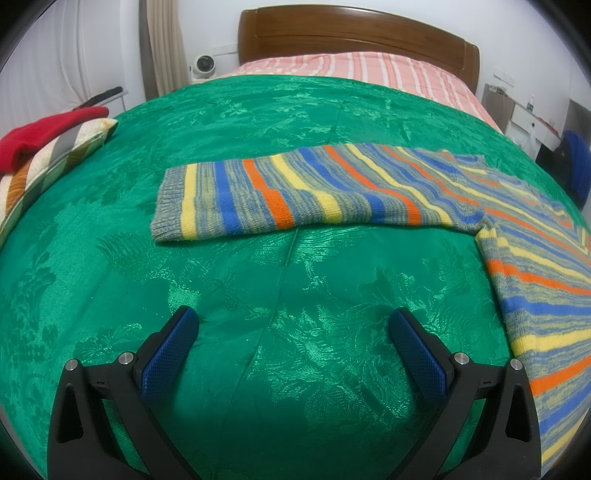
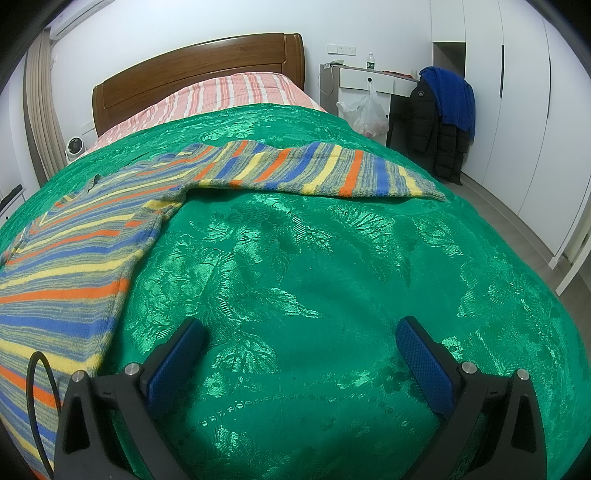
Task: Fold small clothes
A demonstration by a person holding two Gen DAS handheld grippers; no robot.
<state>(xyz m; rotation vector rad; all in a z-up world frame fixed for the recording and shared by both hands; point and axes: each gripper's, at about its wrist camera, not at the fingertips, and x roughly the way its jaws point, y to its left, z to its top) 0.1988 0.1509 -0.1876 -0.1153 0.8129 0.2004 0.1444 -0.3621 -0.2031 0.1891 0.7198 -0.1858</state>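
Observation:
A striped knit sweater in blue, yellow, orange and grey lies flat on the green bedspread. In the left wrist view its left sleeve stretches out to the left and its body runs down the right edge. In the right wrist view the sweater fills the left side and its right sleeve stretches right. My left gripper is open and empty above bare bedspread, short of the sleeve. My right gripper is open and empty over bare bedspread, right of the sweater's body.
A pillow with a red garment on it lies at the bed's left edge. The wooden headboard and a pink striped sheet are at the far end. A desk, a plastic bag and hung jackets stand right of the bed.

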